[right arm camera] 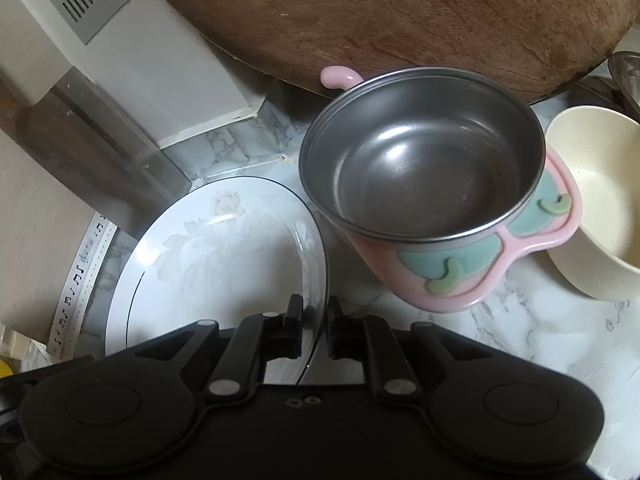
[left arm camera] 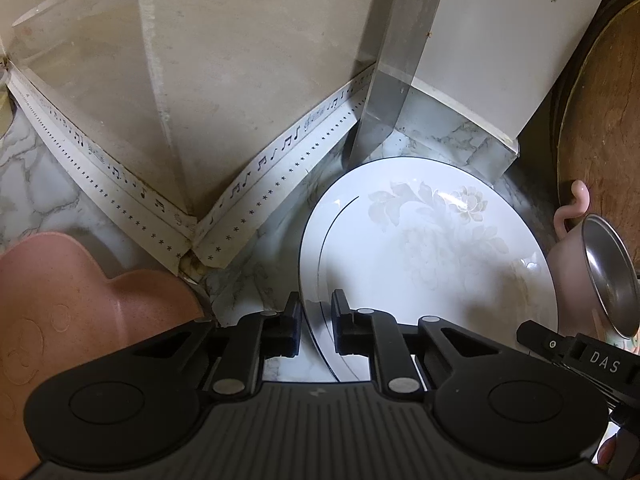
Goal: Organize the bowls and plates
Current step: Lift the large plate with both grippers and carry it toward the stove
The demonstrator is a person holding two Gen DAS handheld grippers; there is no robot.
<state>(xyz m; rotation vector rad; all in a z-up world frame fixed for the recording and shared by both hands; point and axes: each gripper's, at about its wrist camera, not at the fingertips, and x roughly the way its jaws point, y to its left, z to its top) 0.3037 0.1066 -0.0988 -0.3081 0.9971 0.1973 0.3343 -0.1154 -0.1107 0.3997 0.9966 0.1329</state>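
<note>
You worked over a marble-pattern counter (left arm camera: 36, 184), white with grey veins. At 11 o'clock in the left wrist view, beige wall panels (left arm camera: 248, 60) met in a corner, edged at the base by white trim tape (left arm camera: 256, 184) printed with music notes. A metal strip (left arm camera: 384, 80) ran up at 1 o'clock. A white appliance (right arm camera: 132, 60) with a vent grille sat at 10 o'clock in the right view; a round wooden board (right arm camera: 400, 12) leaned at 12.

We see the pink tray (left arm camera: 60, 292) cut off at the left wrist view's left edge, the cream bowl (right arm camera: 600, 200) cropped at the right wrist view's right edge, and the floral plate's (right arm camera: 216, 256) near rim hidden behind gripper bodies.
</note>
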